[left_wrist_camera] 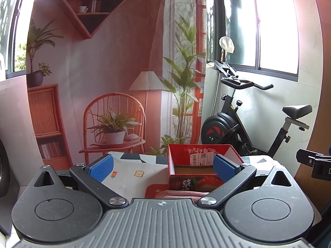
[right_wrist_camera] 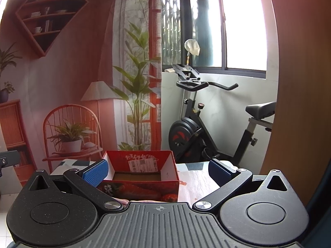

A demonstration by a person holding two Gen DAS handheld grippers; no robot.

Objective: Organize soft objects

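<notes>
box point(left_wrist_camera: 198, 180) on table point(left_wrist_camera: 132, 171), bike point(left_wrist_camera: 238, 124) behind

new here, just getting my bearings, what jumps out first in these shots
A red cardboard box, open and apparently empty, stands on the patterned tablecloth right ahead of both open tongs. A pink cloth lies just before it. Behind are a printed room backdrop and, to the right, a black exercise bike.

The box point(left_wrist_camera: 198, 180) is showing red walls with a printed strawberry picture, the tablecloth point(left_wrist_camera: 132, 171) white with grey-blue shapes, and the pads point(left_wrist_camera: 101, 167) blue; the cloth point(left_wrist_camera: 182, 194) is looking perhaps pink.
</notes>
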